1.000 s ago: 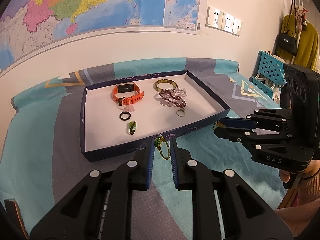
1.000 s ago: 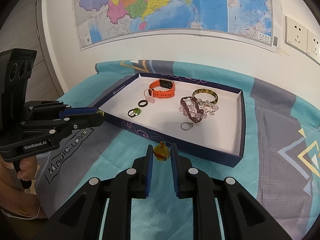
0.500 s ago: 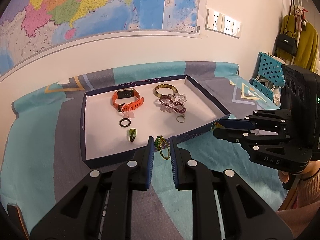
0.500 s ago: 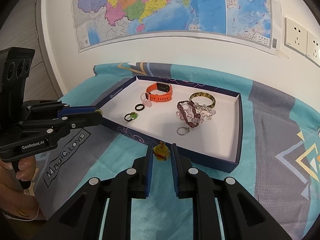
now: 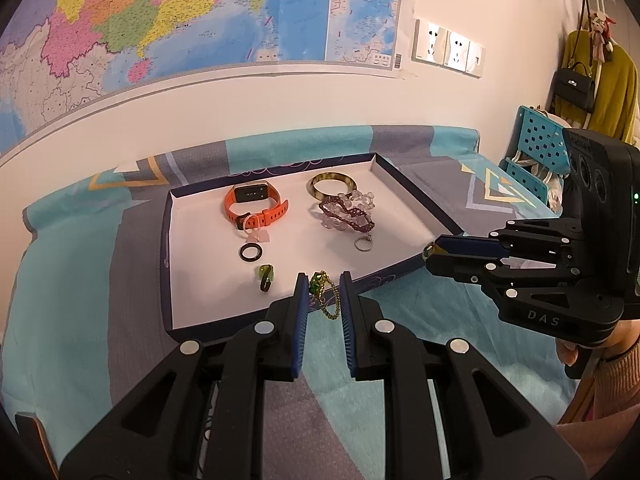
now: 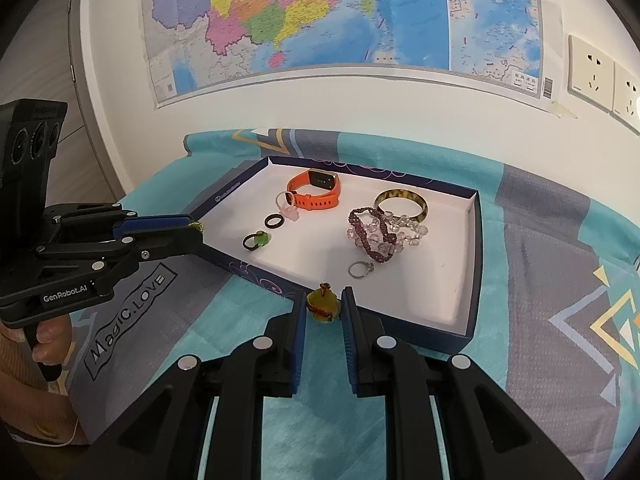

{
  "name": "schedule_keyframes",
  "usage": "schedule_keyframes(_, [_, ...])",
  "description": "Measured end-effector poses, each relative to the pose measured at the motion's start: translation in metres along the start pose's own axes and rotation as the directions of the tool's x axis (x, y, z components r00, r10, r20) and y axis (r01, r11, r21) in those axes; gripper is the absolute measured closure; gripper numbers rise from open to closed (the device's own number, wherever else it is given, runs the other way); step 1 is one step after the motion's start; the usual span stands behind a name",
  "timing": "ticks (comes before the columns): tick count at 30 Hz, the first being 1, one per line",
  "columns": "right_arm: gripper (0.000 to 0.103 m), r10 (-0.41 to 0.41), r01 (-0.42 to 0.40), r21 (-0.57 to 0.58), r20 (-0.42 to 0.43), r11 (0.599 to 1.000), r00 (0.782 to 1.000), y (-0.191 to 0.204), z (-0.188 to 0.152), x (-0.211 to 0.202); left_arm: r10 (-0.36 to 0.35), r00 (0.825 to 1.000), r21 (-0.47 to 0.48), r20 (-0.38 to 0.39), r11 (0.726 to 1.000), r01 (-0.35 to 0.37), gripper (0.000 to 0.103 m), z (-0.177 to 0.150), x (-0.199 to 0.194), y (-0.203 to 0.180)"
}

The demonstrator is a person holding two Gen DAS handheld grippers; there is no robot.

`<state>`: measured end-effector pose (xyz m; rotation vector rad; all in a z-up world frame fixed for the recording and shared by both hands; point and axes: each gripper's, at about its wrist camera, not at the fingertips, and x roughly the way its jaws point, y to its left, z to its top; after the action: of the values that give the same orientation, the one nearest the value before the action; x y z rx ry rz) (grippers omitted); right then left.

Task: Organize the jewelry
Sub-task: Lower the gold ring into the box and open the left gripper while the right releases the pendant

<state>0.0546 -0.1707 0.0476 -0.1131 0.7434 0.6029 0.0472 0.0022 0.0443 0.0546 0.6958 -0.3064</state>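
Fingertips of the left gripper (image 5: 323,289) pinch a green stone pendant on a gold chain (image 5: 326,298), the chain hanging in a loop between the blue pads, just over the near wall of the tray (image 5: 167,280). The right gripper (image 6: 323,307) likewise clamps a small yellow charm (image 6: 323,305) between its pads, held above the near edge of the same tray. Neither piece is yet set down, so this looks like the closing stretch: most of the jewelry already lies inside on the white floor. Far left sits an orange watch (image 5: 256,204), with a pink ring (image 5: 256,229), a black ring (image 5: 251,252) and a green ring (image 5: 265,276) lined up nearer; to the right lie a mottled bangle (image 5: 332,186), beaded bracelets (image 5: 348,214) and a silver ring (image 5: 363,243). Bare floor remains at the near right corner. Only the low tray wall stands between the held pieces and that space; the patterned cloth (image 6: 560,280) around it shows no stray jewelry.
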Motion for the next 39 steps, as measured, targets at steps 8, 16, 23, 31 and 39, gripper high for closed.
schedule_keyframes(8, [0.087,0.000,0.000,0.003,0.003,1.000,1.000,-0.004,0.003,0.002,0.009,1.000,-0.001,0.006,1.000,-0.009,0.087,0.006,0.003,0.003])
schedule_keyframes(16, [0.087,-0.007,0.007,0.000,0.007,1.000,1.000,-0.005,0.007,0.004,0.019,1.000,-0.003,0.013,1.000,-0.018,0.087,0.009,0.005,0.006])
schedule_keyframes(23, [0.087,-0.008,0.008,-0.003,0.010,1.000,1.000,-0.005,0.009,0.006,0.024,1.000,-0.006,0.011,1.000,-0.024,0.087,0.011,0.009,0.007])
schedule_keyframes(31, [0.087,-0.010,0.010,-0.004,0.008,1.000,1.000,-0.005,0.011,0.008,0.028,1.000,-0.006,0.009,1.000,-0.028,0.087,0.014,0.013,0.009])
schedule_keyframes(39, [0.087,-0.013,0.013,0.006,0.003,1.000,1.000,-0.009,0.013,0.014,0.036,0.999,-0.010,0.005,0.999,-0.036,0.087,0.016,0.019,0.011])
